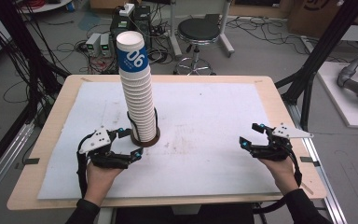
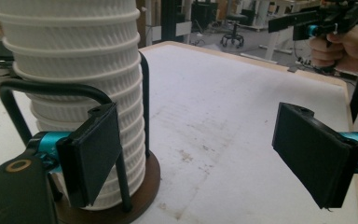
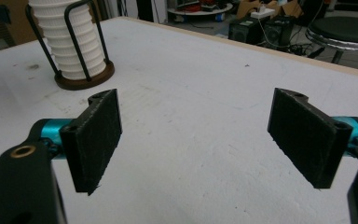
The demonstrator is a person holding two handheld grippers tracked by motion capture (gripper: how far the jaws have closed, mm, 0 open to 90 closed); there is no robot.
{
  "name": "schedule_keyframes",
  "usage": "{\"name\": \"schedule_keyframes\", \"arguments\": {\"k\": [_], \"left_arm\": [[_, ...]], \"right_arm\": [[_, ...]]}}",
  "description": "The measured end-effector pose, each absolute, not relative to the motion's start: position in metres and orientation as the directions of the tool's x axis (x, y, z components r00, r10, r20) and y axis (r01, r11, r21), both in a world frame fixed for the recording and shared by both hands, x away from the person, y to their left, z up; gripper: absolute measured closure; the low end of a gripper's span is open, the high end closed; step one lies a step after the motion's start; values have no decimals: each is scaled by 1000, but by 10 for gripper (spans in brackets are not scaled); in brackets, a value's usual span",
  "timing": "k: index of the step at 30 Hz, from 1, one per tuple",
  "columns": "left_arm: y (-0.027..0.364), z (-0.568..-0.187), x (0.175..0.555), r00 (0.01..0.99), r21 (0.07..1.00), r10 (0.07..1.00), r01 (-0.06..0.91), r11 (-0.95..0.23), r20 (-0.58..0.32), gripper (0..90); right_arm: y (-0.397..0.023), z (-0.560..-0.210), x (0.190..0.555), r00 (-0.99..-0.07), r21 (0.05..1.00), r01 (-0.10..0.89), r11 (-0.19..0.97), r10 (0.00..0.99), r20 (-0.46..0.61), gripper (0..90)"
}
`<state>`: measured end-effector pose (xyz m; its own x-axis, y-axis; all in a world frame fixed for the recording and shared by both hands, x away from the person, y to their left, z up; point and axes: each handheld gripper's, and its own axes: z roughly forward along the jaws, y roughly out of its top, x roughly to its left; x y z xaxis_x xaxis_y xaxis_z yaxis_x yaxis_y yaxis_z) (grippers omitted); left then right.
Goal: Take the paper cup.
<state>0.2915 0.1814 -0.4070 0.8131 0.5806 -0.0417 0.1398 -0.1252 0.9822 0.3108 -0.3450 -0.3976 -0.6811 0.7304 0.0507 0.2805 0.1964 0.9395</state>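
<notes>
A tall stack of white ribbed paper cups stands in a black wire holder on a round brown base, left of the table's middle. The top cup carries a blue band marked 06. My left gripper sits just in front of the holder's base, jaws open and empty. In the left gripper view the cup stack rises behind the left pad, not between the jaws. My right gripper hovers open over the mat at the right, far from the cups. The cup stack appears far off in the right gripper view.
A white mat covers most of the wooden table. Beyond the far edge stand a black stool, electronics boxes and floor cables. Black frame posts rise at the right.
</notes>
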Motion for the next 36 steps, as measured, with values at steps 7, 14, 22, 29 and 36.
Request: {"name": "schedule_keyframes", "arguments": {"k": [7,14,22,29,36], "left_arm": [[182,-401,291,810,985,586,126,-120,-33,133],[181,-395,292,818,982,573,144,-123,-48,112],[188,-377,296,823,984,564,146,-98,-66,81],[199,-359,301,794,987,602,147,-64,-79,82],[200,-341,309,796,987,601,145,-70,-74,84]], "right_arm": [[-347,-398,310,-690,940,272,204,723,43,175],[-347,-397,308,-694,940,260,221,720,23,176],[-350,-396,307,-690,938,273,213,723,37,176],[-347,-396,309,-695,937,271,222,718,31,176],[-345,-396,309,-695,934,276,229,719,30,176]]}}
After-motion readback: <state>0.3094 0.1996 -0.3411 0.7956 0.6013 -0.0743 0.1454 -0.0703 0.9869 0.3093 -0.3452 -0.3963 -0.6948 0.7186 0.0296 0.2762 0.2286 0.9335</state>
